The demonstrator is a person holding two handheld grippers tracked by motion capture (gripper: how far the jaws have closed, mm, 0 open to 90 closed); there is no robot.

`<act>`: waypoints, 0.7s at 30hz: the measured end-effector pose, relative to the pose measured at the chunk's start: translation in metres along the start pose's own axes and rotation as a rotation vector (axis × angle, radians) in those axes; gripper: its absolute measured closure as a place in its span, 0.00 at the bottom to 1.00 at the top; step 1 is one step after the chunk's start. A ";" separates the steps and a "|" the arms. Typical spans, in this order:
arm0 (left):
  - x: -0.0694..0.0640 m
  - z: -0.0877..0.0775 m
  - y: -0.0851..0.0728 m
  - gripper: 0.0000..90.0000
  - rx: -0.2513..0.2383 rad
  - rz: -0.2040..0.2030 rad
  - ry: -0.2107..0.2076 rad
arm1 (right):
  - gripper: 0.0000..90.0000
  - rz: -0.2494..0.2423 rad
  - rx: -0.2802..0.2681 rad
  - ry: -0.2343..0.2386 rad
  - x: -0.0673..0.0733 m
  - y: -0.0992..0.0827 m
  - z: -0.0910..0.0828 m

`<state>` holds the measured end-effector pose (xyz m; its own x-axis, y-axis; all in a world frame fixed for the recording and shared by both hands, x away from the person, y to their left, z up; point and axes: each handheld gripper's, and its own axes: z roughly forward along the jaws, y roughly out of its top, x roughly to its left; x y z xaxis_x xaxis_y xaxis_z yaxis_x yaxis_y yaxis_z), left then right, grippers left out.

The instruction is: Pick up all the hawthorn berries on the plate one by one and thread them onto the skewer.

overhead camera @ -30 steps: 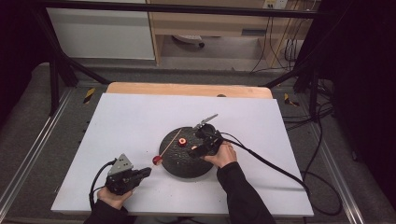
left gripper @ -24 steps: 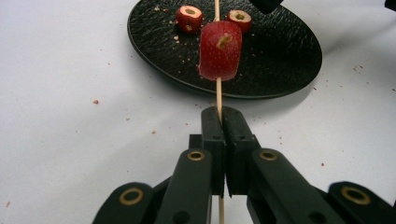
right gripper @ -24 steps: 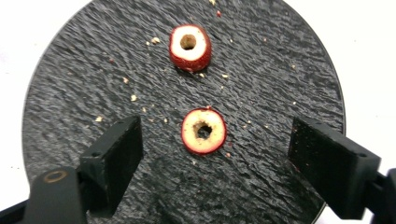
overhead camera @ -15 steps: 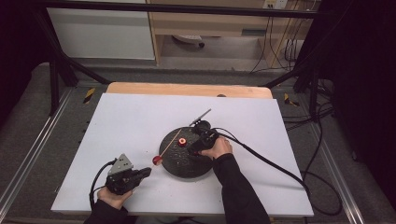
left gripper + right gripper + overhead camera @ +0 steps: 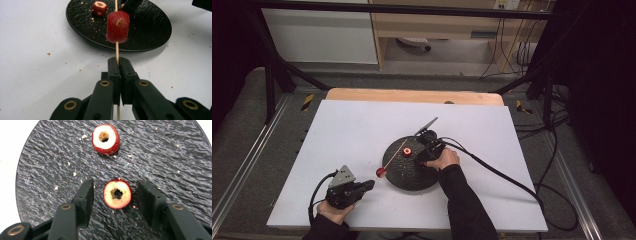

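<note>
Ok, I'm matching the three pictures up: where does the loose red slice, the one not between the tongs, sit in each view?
High view: the loose red slice lies on the upper middle of the black plate.
Left gripper view: top, left of centre, just left of the skewer.
Right gripper view: top centre, beyond the second slice.
Shared landmark: the black plate under it.
</note>
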<state>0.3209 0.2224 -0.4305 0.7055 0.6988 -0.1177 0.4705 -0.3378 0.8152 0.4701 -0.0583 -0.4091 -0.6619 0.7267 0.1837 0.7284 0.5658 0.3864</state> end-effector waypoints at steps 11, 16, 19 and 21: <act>0.000 0.000 0.000 0.98 -0.001 0.000 -0.001 | 0.68 -0.004 0.008 -0.016 0.000 -0.001 0.001; 0.000 0.000 0.000 0.98 0.002 0.002 -0.001 | 0.68 0.001 0.011 -0.015 0.000 -0.001 0.002; 0.000 0.000 0.000 0.98 0.002 0.001 -0.001 | 0.68 0.004 0.012 -0.013 -0.001 0.000 0.002; 0.000 0.000 0.000 0.98 0.001 0.002 -0.001 | 0.69 0.001 0.013 -0.013 -0.001 0.000 0.002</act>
<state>0.3207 0.2221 -0.4307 0.7066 0.6979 -0.1168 0.4701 -0.3397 0.8146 0.4707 -0.0587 -0.4108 -0.6591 0.7321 0.1723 0.7312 0.5701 0.3747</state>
